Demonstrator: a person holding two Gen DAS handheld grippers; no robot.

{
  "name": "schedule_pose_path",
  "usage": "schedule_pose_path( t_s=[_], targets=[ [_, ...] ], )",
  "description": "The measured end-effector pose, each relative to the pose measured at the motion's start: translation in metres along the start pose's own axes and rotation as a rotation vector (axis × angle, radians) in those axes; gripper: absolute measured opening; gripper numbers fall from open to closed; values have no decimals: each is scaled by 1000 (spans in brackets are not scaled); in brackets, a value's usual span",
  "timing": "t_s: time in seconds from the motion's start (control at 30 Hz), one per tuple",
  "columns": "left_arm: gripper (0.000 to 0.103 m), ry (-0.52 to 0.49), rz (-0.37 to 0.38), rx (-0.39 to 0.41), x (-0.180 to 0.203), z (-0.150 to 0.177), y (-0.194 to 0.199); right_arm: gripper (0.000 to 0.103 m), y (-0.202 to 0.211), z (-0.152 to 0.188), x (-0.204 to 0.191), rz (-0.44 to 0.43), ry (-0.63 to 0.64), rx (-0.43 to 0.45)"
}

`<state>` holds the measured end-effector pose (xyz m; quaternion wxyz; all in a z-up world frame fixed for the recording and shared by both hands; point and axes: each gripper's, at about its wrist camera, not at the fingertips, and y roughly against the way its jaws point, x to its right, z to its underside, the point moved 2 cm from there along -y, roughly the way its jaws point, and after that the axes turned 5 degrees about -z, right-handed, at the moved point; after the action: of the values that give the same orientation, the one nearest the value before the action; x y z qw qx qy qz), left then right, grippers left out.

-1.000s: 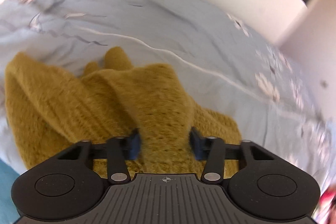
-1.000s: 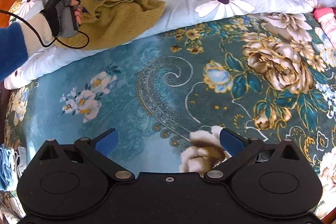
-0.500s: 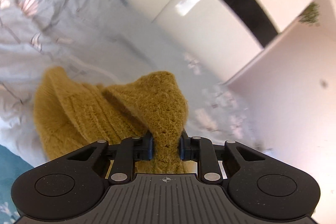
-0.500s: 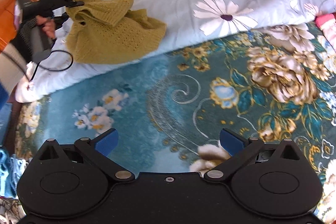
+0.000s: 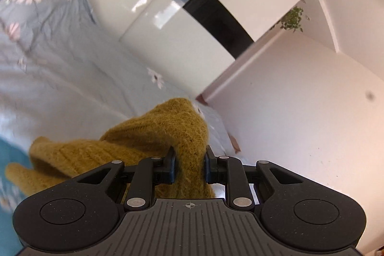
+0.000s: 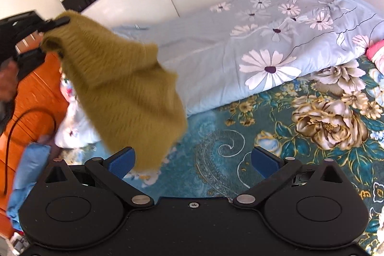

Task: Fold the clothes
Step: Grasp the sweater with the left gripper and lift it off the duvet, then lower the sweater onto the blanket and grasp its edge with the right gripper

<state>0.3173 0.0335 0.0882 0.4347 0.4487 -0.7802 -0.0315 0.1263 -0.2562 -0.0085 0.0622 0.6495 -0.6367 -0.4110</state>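
left gripper (image 5: 189,166): raised, fingers clamped | right gripper (image 6: 192,160): fingers spread, seemingly level

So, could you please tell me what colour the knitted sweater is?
Mustard yellow; the sweater shows best in the right wrist view.

Left wrist view close on the sweater (image 5: 168,136) — right views it farther back.

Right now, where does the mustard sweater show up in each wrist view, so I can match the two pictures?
Left wrist view: the sweater fills the lower centre, pinched in the left tool, trailing off to the lower left.
Right wrist view: the sweater hangs in the air at left, clear of the open right tool.
Shared landmark: the pale blue daisy quilt.
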Motion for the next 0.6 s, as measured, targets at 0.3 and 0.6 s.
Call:
schedule_pose_path(
  t_s=[0.3,0.6],
  targets=[
    [14,54,-56,-95,14,94,32,102,71,30,62,-1,-22,28],
    [5,131,-357,-154,-64,133,47,102,91,82,117,76,-78,-89]
  ],
)
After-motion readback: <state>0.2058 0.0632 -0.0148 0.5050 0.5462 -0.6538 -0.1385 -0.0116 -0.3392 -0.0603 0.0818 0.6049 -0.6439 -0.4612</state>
